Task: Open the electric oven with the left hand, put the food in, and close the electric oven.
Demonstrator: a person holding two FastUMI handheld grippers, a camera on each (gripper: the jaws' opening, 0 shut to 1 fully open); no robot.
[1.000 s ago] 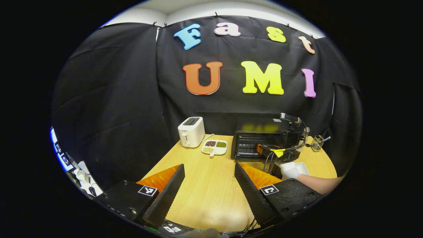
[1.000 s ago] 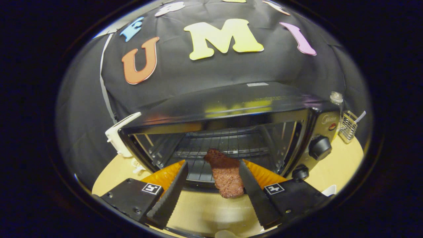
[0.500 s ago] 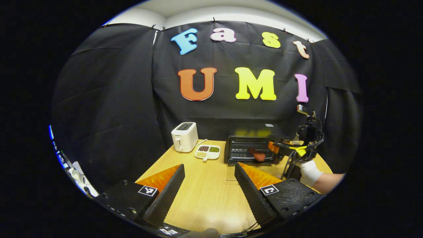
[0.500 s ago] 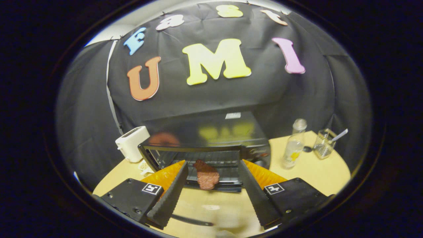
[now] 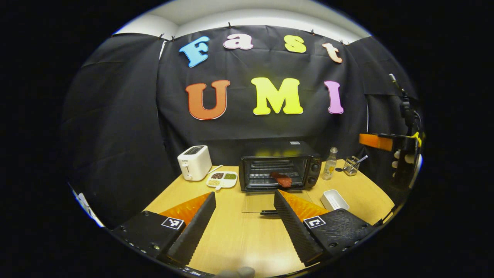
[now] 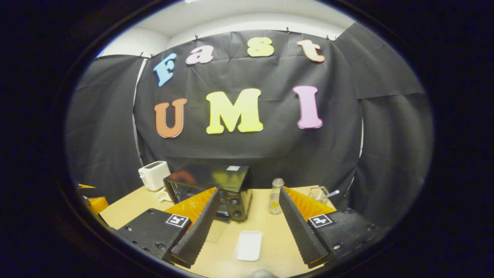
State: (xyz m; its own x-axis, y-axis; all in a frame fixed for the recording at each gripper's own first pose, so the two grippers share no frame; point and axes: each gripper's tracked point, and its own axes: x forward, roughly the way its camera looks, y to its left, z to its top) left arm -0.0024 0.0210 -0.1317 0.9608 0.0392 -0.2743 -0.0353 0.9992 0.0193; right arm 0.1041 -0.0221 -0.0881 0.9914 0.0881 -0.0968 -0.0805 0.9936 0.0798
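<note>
1. One oven (image 5: 278, 166) is sitting at the back of the wooden table (image 5: 235, 239), and its glass door (image 5: 257, 202) is lying open, flat toward the front.
2. One piece of reddish-brown food (image 5: 281, 179) is resting on the rack at the oven's front edge, partly sticking out over the door.
3. Two knobs are showing on the oven's right panel; any writing there is too small to read.
4. One white toaster (image 5: 194, 162) is standing left of the oven, and one divided dish (image 5: 221, 179) with three fillings is lying between them.
5. One clear bottle (image 5: 330, 168) and one small wire holder (image 5: 351, 165) with a utensil in it are standing to the right of the oven.
6. One empty white tray (image 5: 334, 199) is lying in front of the bottle, near the table's right side.
7. The left gripper (image 5: 243, 222) is hovering over the near table, fingers spread wide apart, gripping nothing.
8. The right gripper (image 6: 247, 222) is hanging above the white tray, fingers likewise parted and empty; in the left gripper view it is showing high at the far right, with a hand (image 5: 403, 160) holding it.
9. Each gripper is carrying two square black-and-white marker tags, without readable words.
</note>
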